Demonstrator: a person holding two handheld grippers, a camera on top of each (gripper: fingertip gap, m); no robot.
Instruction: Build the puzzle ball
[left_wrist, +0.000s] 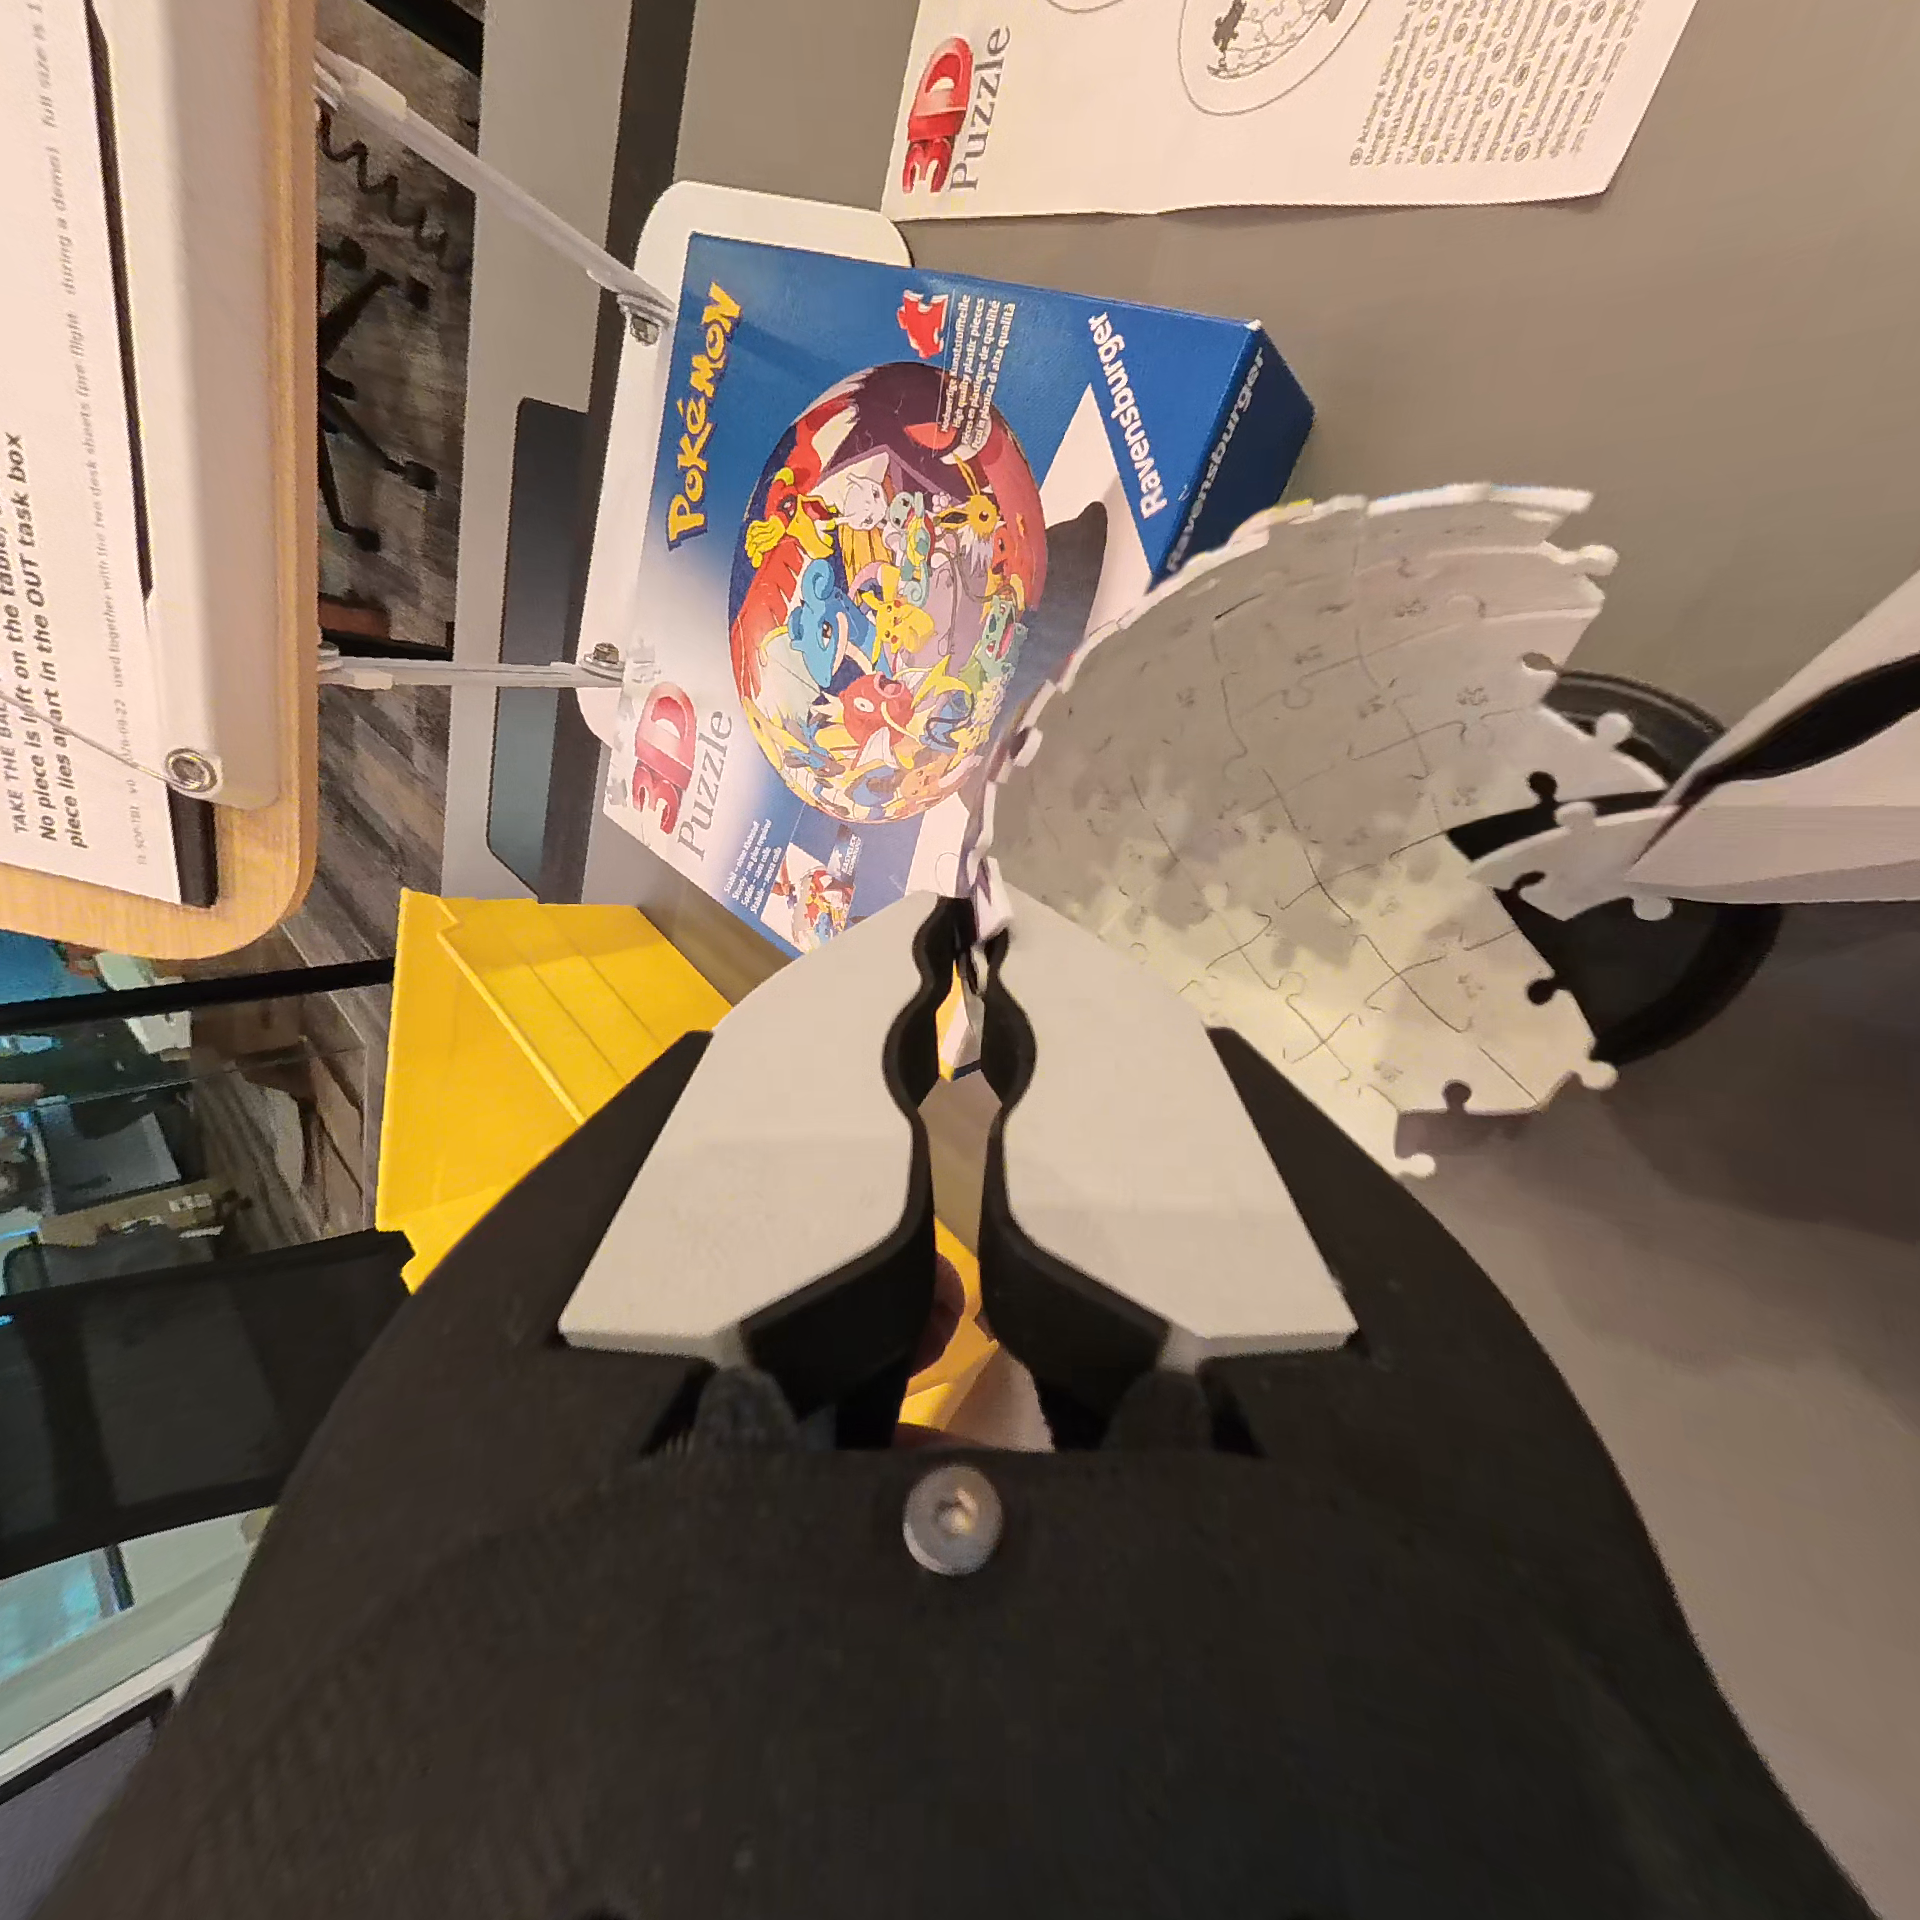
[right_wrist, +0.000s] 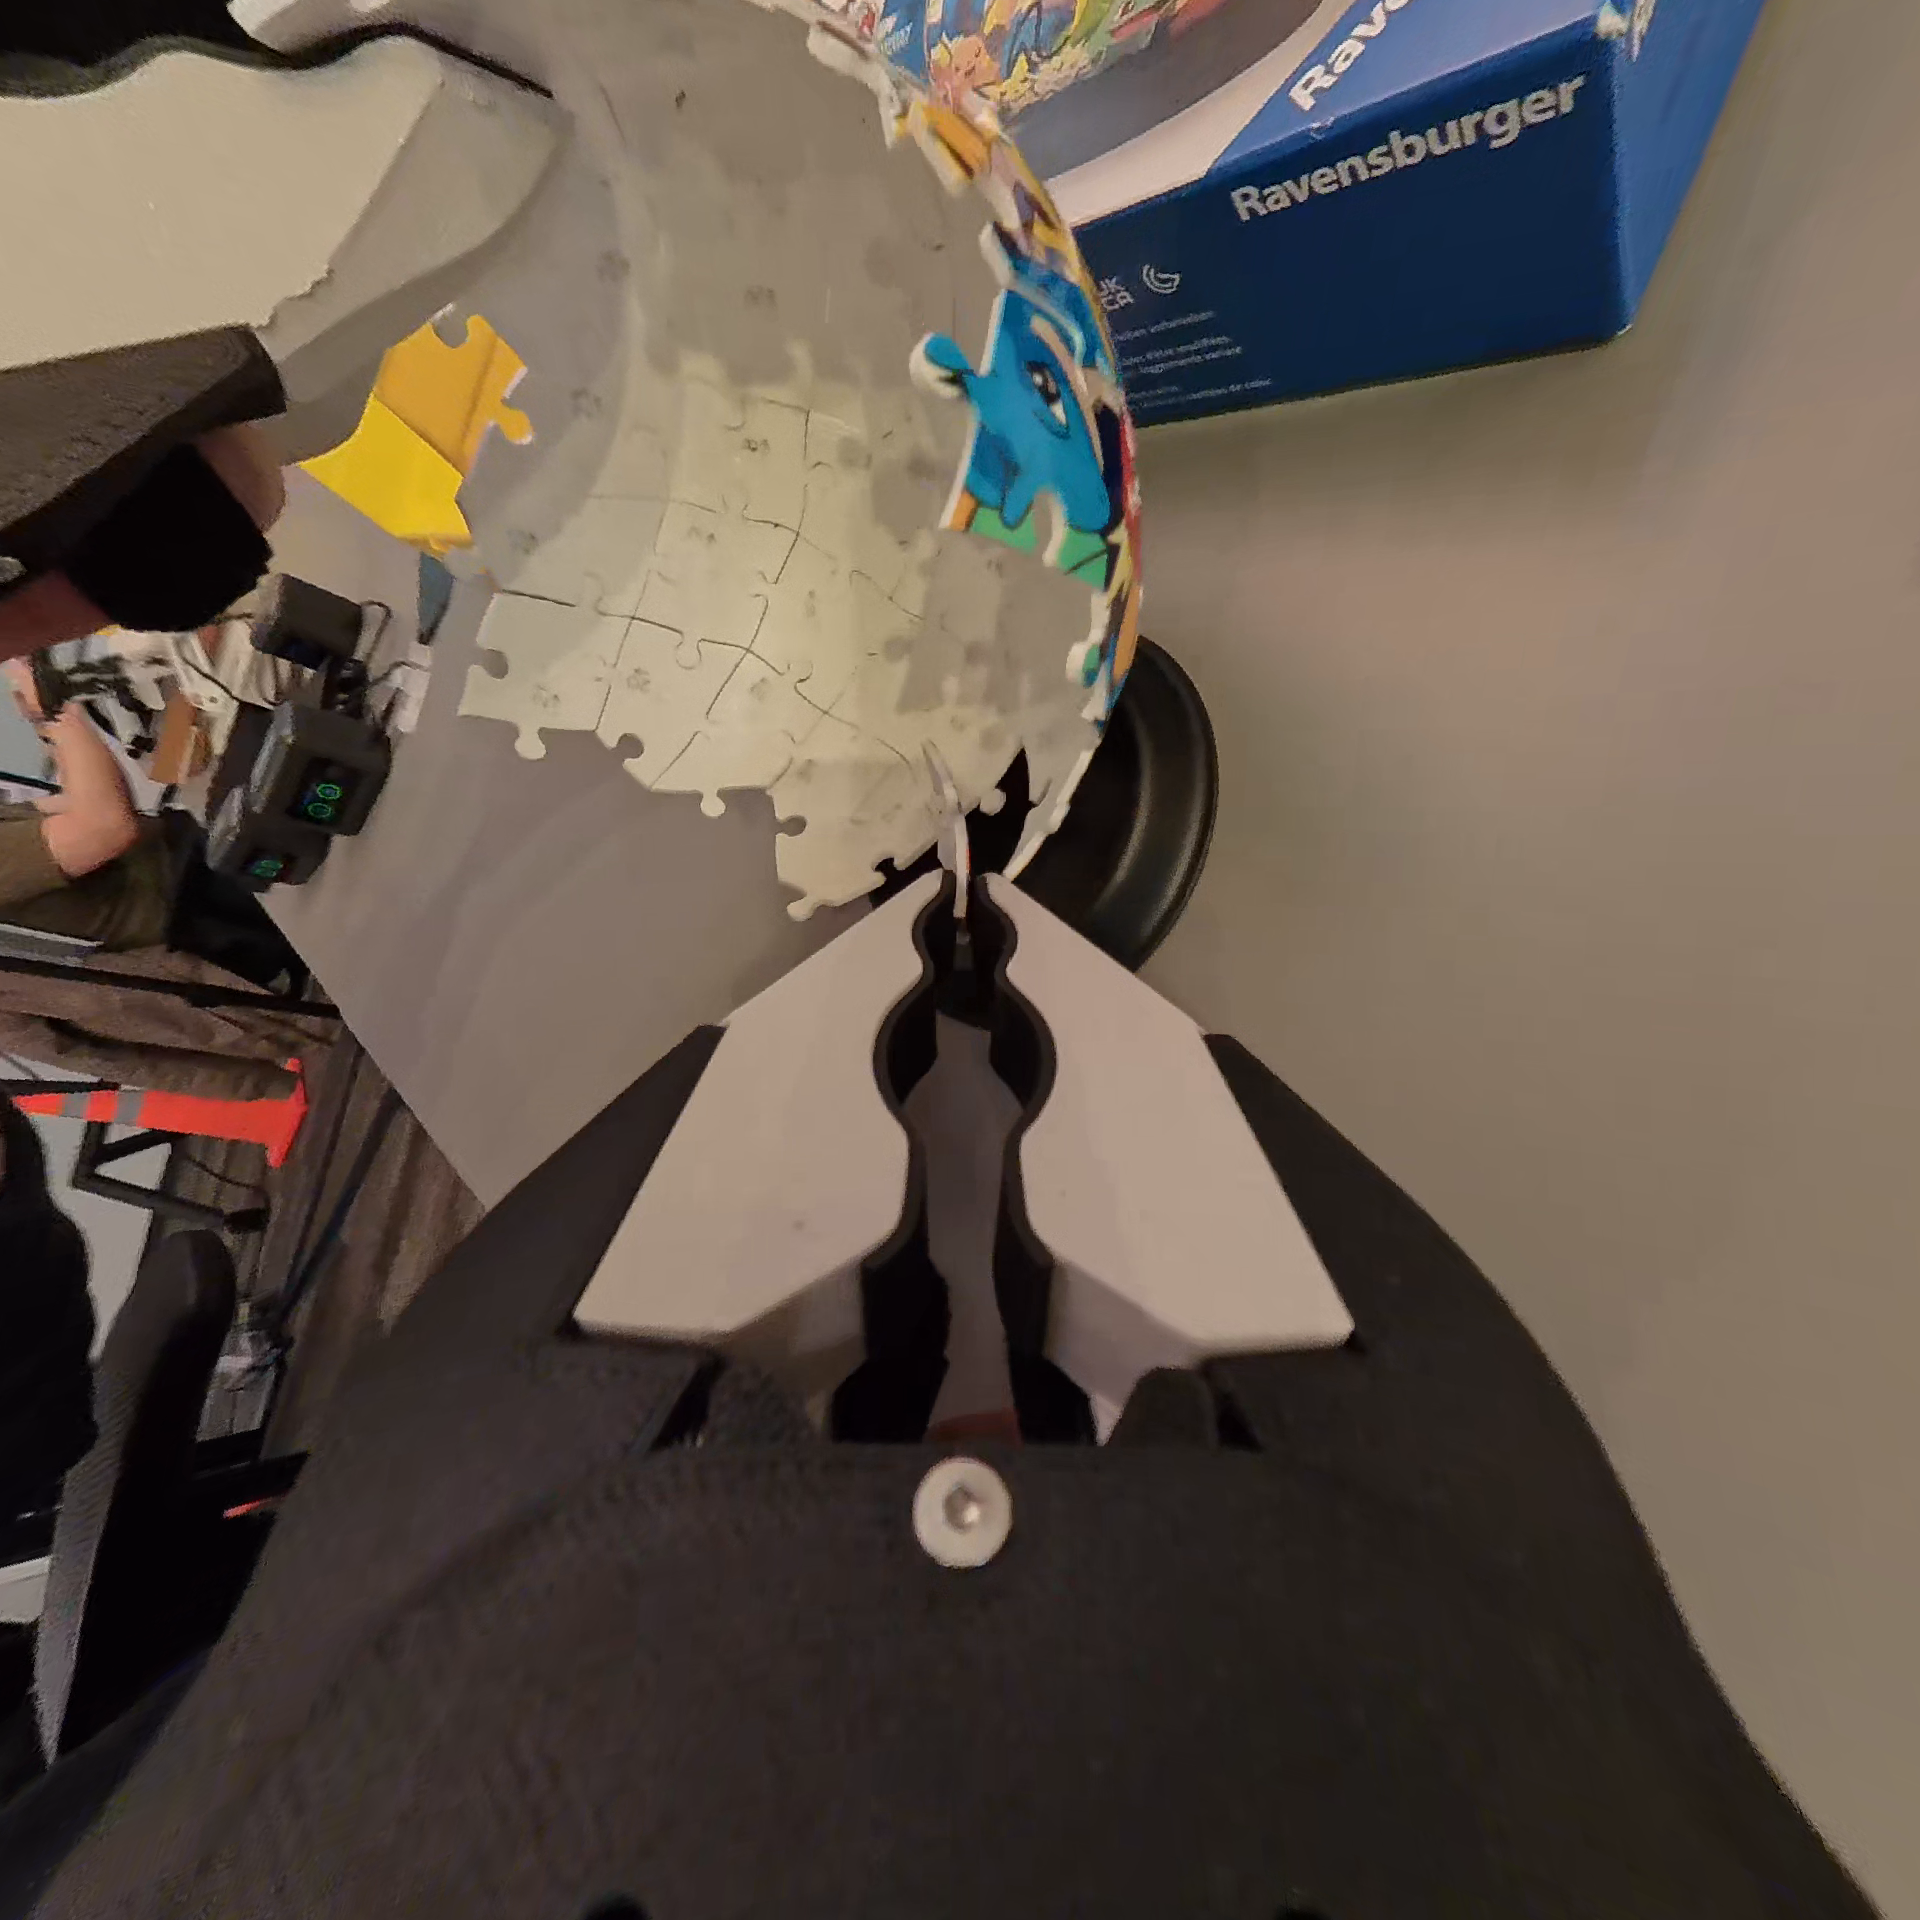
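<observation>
One half-built puzzle ball (right_wrist: 769, 582) is held above one black stand (right_wrist: 1153, 800) on the desk (right_wrist: 1507, 935), its rim pinched by both tongs: left (left_wrist: 977, 935), right (right_wrist: 961, 894). One blue box (left_wrist: 935, 582) is seen behind.

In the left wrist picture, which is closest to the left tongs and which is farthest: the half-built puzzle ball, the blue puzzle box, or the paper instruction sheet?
From the left tongs:
1. Half-built puzzle ball: its edge is pinched right at the tips, curving off to the right.
2. Blue puzzle box: just behind the ball, straight ahead.
3. Paper instruction sheet: far back, at the top right.
</observation>
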